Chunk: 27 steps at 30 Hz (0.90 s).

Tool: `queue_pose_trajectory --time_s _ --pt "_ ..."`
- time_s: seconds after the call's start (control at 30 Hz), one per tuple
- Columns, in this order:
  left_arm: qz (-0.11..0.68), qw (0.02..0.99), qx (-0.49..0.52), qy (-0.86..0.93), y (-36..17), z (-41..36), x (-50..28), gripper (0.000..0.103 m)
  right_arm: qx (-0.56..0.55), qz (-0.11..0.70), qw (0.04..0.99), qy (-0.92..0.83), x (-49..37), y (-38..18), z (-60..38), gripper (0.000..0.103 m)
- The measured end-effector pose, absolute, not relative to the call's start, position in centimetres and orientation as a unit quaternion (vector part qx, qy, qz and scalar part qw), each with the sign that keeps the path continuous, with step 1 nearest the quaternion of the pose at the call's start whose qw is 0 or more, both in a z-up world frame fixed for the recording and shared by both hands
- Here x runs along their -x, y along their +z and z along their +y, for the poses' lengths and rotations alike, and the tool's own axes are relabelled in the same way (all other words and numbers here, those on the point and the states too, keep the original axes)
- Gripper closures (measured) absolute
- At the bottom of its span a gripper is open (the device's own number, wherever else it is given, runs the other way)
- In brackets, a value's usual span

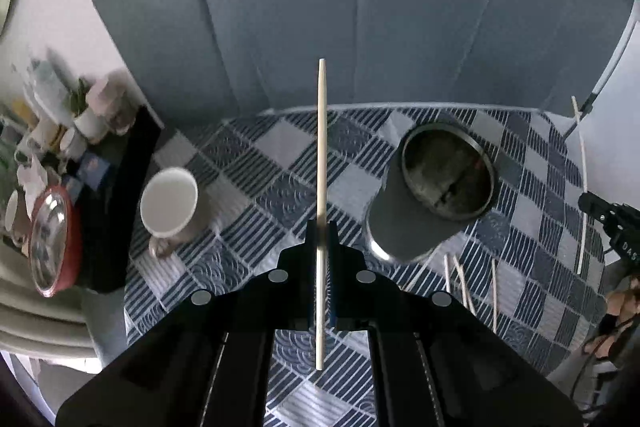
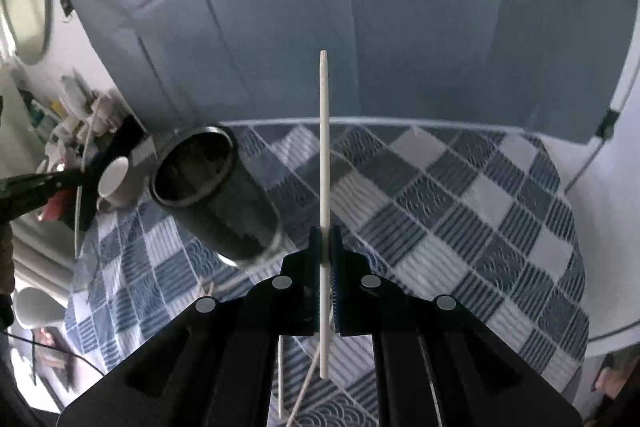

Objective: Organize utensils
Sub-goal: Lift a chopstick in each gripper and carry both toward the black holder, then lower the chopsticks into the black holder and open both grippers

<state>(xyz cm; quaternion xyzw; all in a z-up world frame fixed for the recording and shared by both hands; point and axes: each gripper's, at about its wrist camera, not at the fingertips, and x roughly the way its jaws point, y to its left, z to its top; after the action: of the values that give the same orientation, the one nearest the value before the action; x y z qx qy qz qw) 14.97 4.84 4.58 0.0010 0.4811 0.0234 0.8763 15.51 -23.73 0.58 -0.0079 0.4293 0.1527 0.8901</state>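
Note:
My left gripper (image 1: pixel 321 227) is shut on a pale wooden chopstick (image 1: pixel 321 147) that stands upright between its fingers, above the checked tablecloth. My right gripper (image 2: pixel 325 233) is shut on a white chopstick (image 2: pixel 324 155), also upright. A dark metal tumbler (image 1: pixel 424 211) stands open-mouthed on the cloth, right of the left gripper; in the right wrist view the tumbler (image 2: pixel 216 195) is to the left. Several loose chopsticks (image 1: pixel 464 283) lie on the cloth in front of the tumbler. The right gripper (image 1: pixel 612 223) with its white chopstick (image 1: pixel 583 187) shows at the right edge of the left wrist view.
A white mug (image 1: pixel 170 203) stands left of the tumbler on the checked tablecloth (image 1: pixel 256 187). A red-rimmed bowl (image 1: pixel 52 247) and several jars crowd a dark shelf at the far left. A blue-grey fabric backdrop (image 1: pixel 360 7) rises behind the table.

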Motion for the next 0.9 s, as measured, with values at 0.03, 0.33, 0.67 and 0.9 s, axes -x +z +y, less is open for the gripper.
queue_pose_trajectory --time_s 0.03,0.33,0.67,0.9 --pt "0.479 0.878 -0.001 0.021 4.8 4.8 -15.2 0.099 0.011 0.423 0.892 0.157 -15.7 1.0 -23.4 0.098" --pt "0.444 0.896 0.016 -0.014 7.1 2.9 -18.5 0.099 0.008 0.373 0.906 0.199 -18.3 3.8 -20.5 0.098" --pt "0.389 0.917 0.049 -0.068 8.1 0.5 -22.3 0.099 -0.039 0.320 0.908 0.268 -21.2 4.1 -17.2 0.098" --pt "0.357 0.925 0.092 -0.092 6.3 0.4 -23.6 0.099 -0.100 0.308 0.899 0.295 -23.0 1.7 -16.3 0.098"
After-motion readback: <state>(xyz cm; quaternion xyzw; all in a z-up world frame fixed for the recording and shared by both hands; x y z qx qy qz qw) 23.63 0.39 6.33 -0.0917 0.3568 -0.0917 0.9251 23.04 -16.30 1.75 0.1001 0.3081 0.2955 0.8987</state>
